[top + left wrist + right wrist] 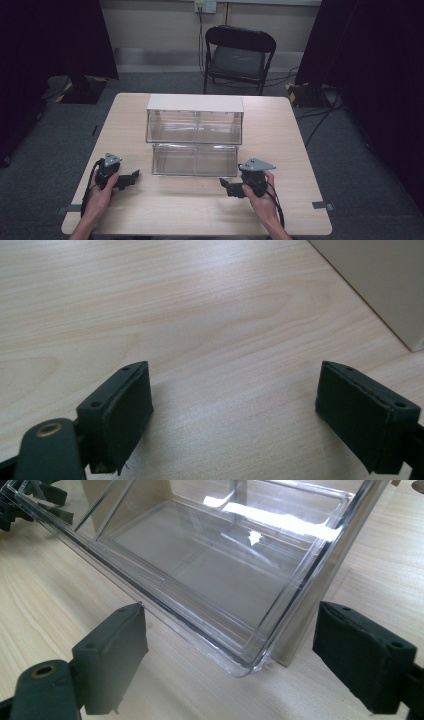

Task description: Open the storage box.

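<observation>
A two-tier clear plastic drawer unit (195,132) with a white top stands mid-table; its lower clear drawer (195,160) is pulled out toward me. A hand holds my left gripper (134,176) near the table's front left, jaws wide apart over bare wood (225,365), nothing between them. My right gripper (223,183) rests at the front right, pointing left at the drawer's near right corner. In the right gripper view its jaws stand open on either side of that clear drawer corner (245,667), not touching it. The drawer looks empty.
The wooden table (280,130) has bare room on both sides of the unit. A pale side panel of the unit (380,285) shows at the upper right of the left gripper view. A black folding chair (239,56) stands beyond the table's far edge.
</observation>
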A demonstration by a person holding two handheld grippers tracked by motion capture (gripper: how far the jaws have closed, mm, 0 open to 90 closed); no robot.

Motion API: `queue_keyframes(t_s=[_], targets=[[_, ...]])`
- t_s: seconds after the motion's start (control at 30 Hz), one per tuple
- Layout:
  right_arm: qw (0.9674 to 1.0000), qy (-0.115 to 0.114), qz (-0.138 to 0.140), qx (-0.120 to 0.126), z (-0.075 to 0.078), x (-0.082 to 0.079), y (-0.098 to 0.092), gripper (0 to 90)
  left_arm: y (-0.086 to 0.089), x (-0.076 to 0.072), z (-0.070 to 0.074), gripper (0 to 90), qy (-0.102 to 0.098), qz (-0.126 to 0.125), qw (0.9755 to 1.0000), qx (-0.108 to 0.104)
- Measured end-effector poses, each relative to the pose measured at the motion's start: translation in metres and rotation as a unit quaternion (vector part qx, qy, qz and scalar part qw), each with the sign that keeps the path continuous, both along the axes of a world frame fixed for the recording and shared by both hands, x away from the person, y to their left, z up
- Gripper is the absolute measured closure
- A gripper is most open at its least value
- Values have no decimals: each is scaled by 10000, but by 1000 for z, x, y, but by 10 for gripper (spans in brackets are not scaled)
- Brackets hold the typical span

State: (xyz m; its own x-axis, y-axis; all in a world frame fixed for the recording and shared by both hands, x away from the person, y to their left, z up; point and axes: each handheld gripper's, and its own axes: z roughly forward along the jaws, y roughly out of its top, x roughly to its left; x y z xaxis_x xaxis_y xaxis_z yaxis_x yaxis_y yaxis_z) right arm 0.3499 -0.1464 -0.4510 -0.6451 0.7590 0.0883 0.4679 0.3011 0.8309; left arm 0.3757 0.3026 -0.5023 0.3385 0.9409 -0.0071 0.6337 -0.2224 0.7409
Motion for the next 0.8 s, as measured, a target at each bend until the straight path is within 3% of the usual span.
queue_keyframes(t_s=[0.8], targets=[[9998,-145,41,105,9,-4,-1,136,0,0,0,144,2,-41,10000,-4]])
